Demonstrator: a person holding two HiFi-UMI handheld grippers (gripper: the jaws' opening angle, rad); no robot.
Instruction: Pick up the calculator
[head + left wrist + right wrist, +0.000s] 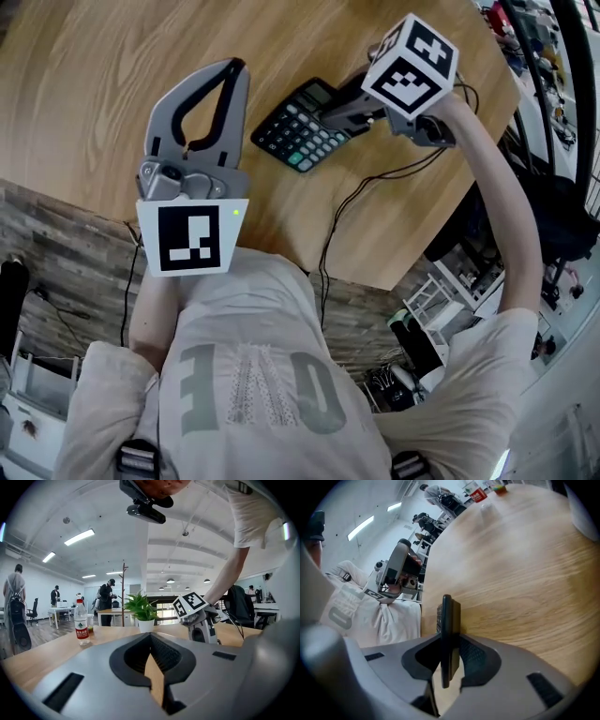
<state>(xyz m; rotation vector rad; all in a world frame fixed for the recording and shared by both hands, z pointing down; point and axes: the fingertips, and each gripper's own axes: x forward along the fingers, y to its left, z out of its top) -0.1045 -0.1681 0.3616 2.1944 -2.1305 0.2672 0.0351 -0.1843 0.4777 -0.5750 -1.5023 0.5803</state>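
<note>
The right gripper (447, 641) has its jaws clamped narrow on the calculator (449, 616), which stands edge-on between the pads in its own view, with only a strip of keys showing on the left face. The head view shows what that view cannot: the whole dark keypad with its green key, tilted and held by its right end over the middle of the table (112, 103). From here I cannot tell whether the far corner touches the wood. The left gripper (234, 67) is closed on nothing, its tips meeting. It hangs well to the left of the calculator, pointing nearly level across the table. Only its view takes in the room, where a clear water bottle (81, 624) with a red cap and label stands upright on the far left of the tabletop. A white pot (146, 626) holding a leafy green plant (139, 604) sits farther along, well apart from the bottle. People (106, 603) stand at desks behind. In the head view the table's near edge slants down to a corner close to the person's chest, and a black cable (330, 234) runs across the wood and drops over that edge. Beyond and left of the calculator the wood lies bare and wide.
</note>
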